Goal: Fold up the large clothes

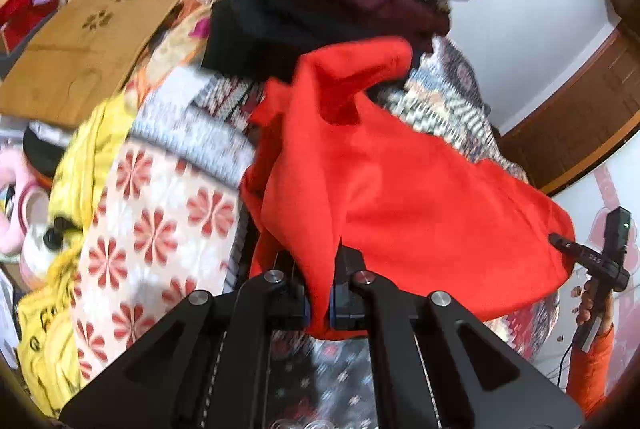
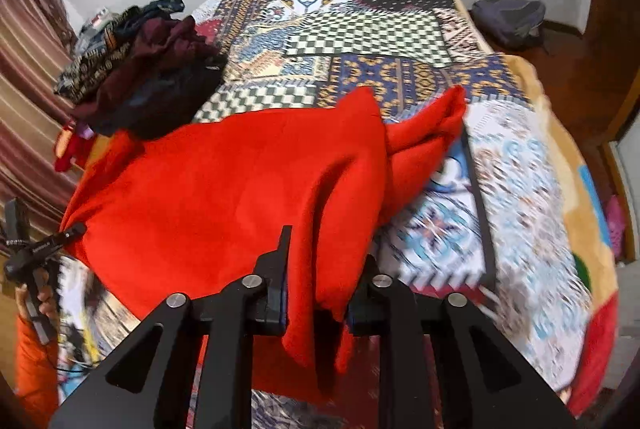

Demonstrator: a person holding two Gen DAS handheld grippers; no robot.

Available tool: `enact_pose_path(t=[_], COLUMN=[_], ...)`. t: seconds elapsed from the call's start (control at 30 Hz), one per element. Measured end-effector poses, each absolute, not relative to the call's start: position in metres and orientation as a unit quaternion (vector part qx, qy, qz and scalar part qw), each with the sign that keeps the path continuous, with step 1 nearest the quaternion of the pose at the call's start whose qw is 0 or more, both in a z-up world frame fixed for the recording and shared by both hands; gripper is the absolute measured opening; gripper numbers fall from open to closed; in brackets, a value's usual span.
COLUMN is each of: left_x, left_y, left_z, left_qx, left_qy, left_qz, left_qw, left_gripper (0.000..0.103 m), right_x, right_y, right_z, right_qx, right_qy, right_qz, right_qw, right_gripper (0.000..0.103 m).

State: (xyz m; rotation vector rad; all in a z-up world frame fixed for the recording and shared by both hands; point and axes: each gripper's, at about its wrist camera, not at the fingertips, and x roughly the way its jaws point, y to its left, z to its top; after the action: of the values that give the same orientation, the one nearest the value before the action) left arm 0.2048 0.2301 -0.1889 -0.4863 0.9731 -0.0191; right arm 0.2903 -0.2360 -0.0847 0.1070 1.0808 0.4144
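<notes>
No legible writing anywhere; small white marks on the far gripper bodies are too blurred to read. Left gripper (image 1: 319, 303) jaws pinched on an edge of the red garment (image 1: 400, 189), right gripper (image 2: 316, 299) jaws likewise clamped on a bunched fold of it, cloth stretched between the two above the patchwork bedspread (image 2: 360, 41). Pile of dark clothes (image 2: 152, 77) sits beyond the garment on the bed, touching its far edge; yellow cloth (image 1: 76, 189), floral sheet (image 1: 152, 221), brown cardboard (image 1: 84, 41), backpack (image 2: 508, 21) on floor.
</notes>
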Motion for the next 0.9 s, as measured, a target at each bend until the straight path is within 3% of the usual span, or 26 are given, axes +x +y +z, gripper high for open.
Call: enact_pose_path(t=[0.13,0.23,0.4,0.53,0.6,0.67,0.9], left_x=[0.198,0.193,0.196,0.216,0.231,0.249,0.302], left_y=[0.226,0.228,0.247,0.253,0.247,0.237,0.206], left_z=[-0.219,-0.228,-0.211,-0.196,-0.191,-0.192,-0.222], left_qx=[-0.184,-0.167,-0.171,-0.151,-0.134,-0.116,-0.049], left_qy=[0.506,0.515,0.494,0.483,0.483,0.486,0.531], left_qz=[0.032,0.052,0.076,0.073,0.066,0.058,0.045], left_qw=[0.842,0.839,0.849,0.859,0.863,0.864,0.845], left_gripper=[0.014,0.027,0.035,0.044,0.054,0.057,0.059], right_x=[0.283,0.278,0.275,0.28,0.285,0.29,0.31], right_y=[-0.246,-0.251,-0.247,-0.231,-0.216,-0.203,-0.172], right_z=[-0.077,-0.069,-0.049,-0.033,-0.028,-0.029,-0.069], right_qx=[0.037,0.025,0.001,-0.01,-0.02,-0.031,-0.065], right_qy=[0.496,0.487,0.467,0.447,0.436,0.43,0.473], right_qz=[0.16,0.141,0.128,0.14,0.154,0.164,0.168], right_qw=[0.853,0.862,0.875,0.883,0.887,0.887,0.863], right_gripper=[0.034,0.042,0.044,0.058,0.065,0.069,0.07])
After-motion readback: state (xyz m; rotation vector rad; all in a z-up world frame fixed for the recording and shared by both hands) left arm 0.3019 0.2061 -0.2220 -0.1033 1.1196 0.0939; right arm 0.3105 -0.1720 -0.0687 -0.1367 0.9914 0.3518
